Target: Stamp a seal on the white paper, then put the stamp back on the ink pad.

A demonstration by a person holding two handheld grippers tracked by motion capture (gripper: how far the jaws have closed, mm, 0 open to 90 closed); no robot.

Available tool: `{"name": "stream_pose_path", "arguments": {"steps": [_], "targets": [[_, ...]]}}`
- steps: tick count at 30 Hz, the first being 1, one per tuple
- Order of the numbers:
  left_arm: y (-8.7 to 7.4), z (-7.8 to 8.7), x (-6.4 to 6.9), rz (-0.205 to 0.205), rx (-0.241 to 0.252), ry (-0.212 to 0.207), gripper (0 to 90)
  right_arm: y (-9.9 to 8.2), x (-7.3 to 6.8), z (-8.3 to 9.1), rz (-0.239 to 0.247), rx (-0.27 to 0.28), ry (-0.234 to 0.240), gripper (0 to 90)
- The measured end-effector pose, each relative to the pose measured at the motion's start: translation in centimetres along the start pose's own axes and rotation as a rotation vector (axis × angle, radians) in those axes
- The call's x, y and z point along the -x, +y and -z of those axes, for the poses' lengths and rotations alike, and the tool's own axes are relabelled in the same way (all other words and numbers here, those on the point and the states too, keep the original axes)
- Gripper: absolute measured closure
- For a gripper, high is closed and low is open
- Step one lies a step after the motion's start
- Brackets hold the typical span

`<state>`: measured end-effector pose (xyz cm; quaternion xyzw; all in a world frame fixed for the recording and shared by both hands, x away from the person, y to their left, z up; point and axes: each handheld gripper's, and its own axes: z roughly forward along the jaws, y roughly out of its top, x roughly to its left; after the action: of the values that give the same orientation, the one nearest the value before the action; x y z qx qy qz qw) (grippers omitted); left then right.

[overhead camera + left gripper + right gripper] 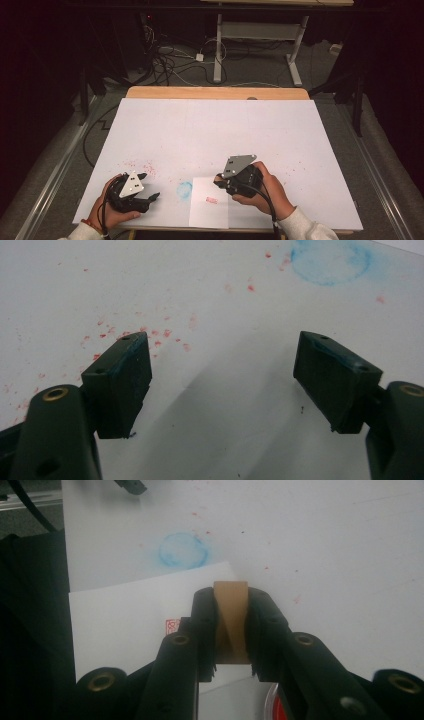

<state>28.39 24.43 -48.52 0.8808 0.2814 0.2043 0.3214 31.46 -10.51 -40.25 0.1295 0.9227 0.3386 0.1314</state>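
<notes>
My right gripper (231, 630) is clamped on a tan wooden block (230, 611) above the stamped paper sheet (209, 202), while my left gripper (222, 385) hangs wide open, empty, over the white surface (215, 130).

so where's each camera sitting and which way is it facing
High view: above the person's side, facing forward and down on the white table cover; both hands and tongs show.
Left gripper view: rides the left tongs, facing the red-speckled cover; both jaws show, apart.
Right gripper view: rides the right tongs, facing the paper sheet; jaws clamp a tan block.
All three views share the blue smudge.
</notes>
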Motion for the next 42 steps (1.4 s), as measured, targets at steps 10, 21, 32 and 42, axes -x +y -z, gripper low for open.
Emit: {"name": "stream_pose_path", "arguments": {"steps": [10,21,32,42], "targets": [[-0.1,0.1,0.0,0.000,0.001,0.001,22.5,0.1,0.3,0.7,-0.004,0.014,-0.025,75.9],[-0.2,0.3,0.1,0.003,-0.002,0.004,22.5,0.1,0.9,1.8,-0.009,0.034,-0.056,75.9],[0.2,0.2,0.3,-0.020,0.000,0.010,22.5,-0.9,2.1,2.5,-0.033,0.004,-0.122,75.9],[0.0,0.4,0.4,-0.019,-0.005,0.014,22.5,-2.6,4.1,2.3,-0.101,-0.050,-0.157,75.8]]}}
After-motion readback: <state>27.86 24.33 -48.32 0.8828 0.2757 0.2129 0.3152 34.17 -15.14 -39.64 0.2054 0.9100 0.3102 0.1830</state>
